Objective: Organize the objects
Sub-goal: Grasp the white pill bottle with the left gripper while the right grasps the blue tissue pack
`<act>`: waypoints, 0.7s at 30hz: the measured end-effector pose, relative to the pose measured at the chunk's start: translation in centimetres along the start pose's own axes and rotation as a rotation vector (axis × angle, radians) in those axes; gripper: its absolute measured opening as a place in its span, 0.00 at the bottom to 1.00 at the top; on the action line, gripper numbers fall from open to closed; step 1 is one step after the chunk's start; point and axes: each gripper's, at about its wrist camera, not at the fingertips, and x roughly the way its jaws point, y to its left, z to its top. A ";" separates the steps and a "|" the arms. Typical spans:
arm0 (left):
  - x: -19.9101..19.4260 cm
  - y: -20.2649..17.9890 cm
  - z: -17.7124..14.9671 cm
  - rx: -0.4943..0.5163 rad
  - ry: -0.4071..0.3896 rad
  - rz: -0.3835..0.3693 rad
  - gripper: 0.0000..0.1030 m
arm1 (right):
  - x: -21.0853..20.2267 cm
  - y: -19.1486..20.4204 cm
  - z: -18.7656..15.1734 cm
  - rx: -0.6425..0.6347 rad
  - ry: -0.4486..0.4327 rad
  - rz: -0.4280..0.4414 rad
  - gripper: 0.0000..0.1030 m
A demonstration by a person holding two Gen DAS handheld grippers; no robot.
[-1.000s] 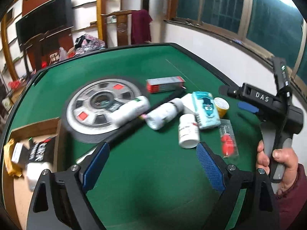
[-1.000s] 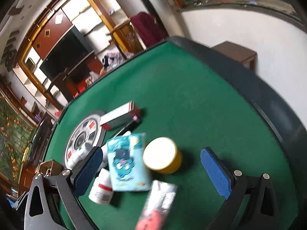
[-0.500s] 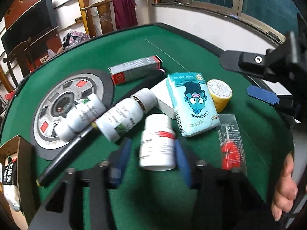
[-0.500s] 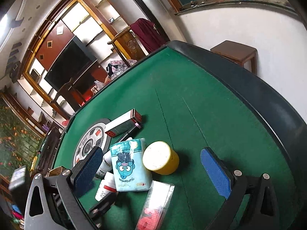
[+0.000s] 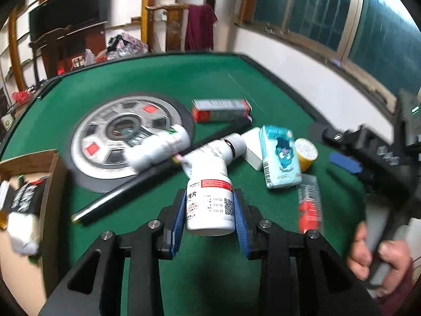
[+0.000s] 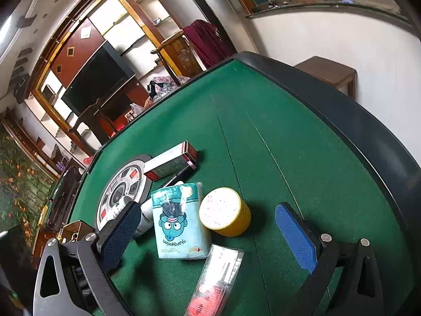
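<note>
My left gripper (image 5: pixel 209 210) is shut on a white pill bottle (image 5: pixel 209 200) with a red-striped label, held above the green table (image 5: pixel 131 84). Beyond it lie two more white bottles (image 5: pixel 158 147), a black pen (image 5: pixel 158 169), a red and silver box (image 5: pixel 221 110), a blue tissue pack (image 5: pixel 279 156), a yellow jar (image 5: pixel 305 152) and a clear packet with red contents (image 5: pixel 310 205). My right gripper (image 6: pixel 208 237) is open above the tissue pack (image 6: pixel 179 226), the yellow jar (image 6: pixel 223 214) and the packet (image 6: pixel 218 281).
A round silver and black disc (image 5: pixel 126 139) sits mid-table. A wooden box (image 5: pixel 29 184) holding packets stands at the left edge. The table's dark raised rim (image 6: pixel 342 110) runs along the right. Chairs and a TV cabinet stand beyond the table.
My left gripper closed in on the white pill bottle, shut on it and raised it. My right gripper stayed open and shifted only slightly over the tissue pack and jar.
</note>
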 end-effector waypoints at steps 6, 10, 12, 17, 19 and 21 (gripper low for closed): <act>-6.0 2.5 -1.7 -0.040 -0.098 -0.015 0.32 | -1.2 1.5 -0.4 -0.017 0.039 0.201 0.95; -8.2 3.5 -2.8 -0.039 -0.132 -0.010 0.32 | 0.2 3.6 -1.3 -0.109 0.112 0.090 0.95; -8.7 4.2 -3.3 -0.050 -0.137 -0.019 0.32 | 1.4 4.3 -1.3 -0.156 0.136 0.014 0.93; -9.1 5.8 -4.1 -0.092 -0.139 -0.030 0.32 | 4.9 4.8 -1.0 -0.196 0.219 -0.104 0.70; -9.2 6.3 -4.4 -0.104 -0.139 -0.032 0.32 | 5.9 4.8 -0.9 -0.200 0.242 -0.127 0.59; -9.3 6.9 -4.8 -0.114 -0.142 -0.030 0.32 | 5.9 5.2 -1.0 -0.222 0.235 -0.144 0.54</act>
